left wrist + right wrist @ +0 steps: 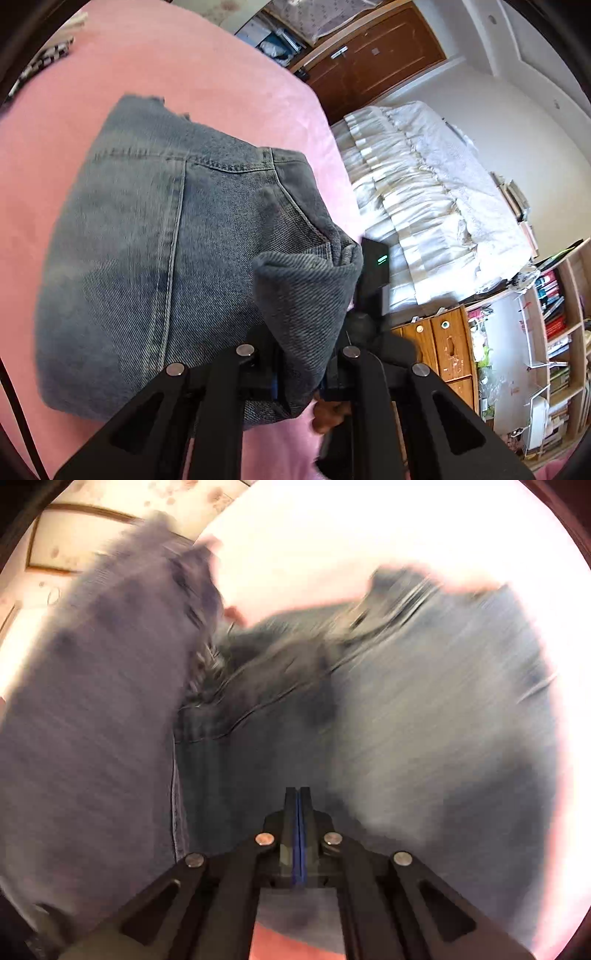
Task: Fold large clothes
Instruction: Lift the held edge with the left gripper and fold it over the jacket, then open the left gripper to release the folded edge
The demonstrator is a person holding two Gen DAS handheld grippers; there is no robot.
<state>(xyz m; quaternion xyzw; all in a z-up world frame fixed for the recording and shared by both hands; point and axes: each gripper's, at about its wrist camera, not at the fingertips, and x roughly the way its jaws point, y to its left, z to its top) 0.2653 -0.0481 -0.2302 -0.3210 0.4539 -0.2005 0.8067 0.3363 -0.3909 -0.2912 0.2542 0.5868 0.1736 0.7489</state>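
One jeans [155,258] fold pinched in left gripper [299,384].

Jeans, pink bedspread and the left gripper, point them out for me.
jeans [147,240]: left wrist view, on the flat denim panel.
pink bedspread [184,62]: left wrist view, bare area beyond the jeans.
left gripper [299,387]: left wrist view, on the denim fold it clamps.

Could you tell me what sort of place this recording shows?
Most likely a bedroom at home: a pink blanket under the jeans, white ruffled curtains, a wooden door and a bookshelf.
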